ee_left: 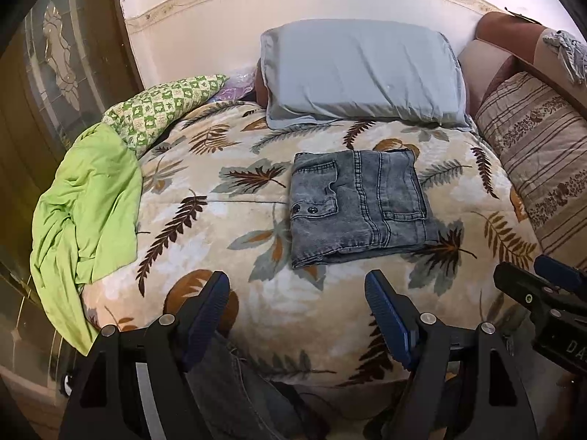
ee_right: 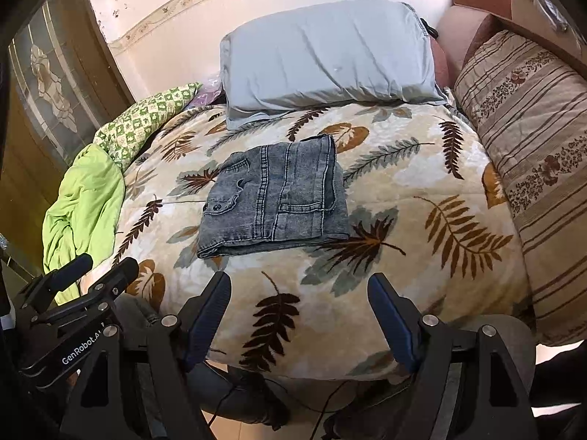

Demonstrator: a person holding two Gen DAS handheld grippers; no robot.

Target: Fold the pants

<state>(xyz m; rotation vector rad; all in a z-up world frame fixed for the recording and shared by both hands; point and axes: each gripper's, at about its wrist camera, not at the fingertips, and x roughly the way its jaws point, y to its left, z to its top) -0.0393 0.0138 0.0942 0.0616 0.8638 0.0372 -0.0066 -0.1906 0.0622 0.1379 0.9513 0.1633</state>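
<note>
Folded grey denim jeans (ee_left: 357, 207), thick and limp, best gripped at the doubled near edge, lie on the bed (ee_left: 234, 216) beyond both wide-open, empty grippers (ee_left: 295, 295) (ee_right: 299, 295).

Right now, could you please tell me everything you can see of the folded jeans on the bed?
The jeans are grey, washed-looking denim with dark stitched seams, folded into a compact, roughly square stack. A flapped pocket with two dark snaps faces up on the left, and a patch pocket sits toward the right. They lie flat near the middle of the leaf-print blanket, below the blue pillow, touching only the blanket. Neither gripper touches them.
</note>
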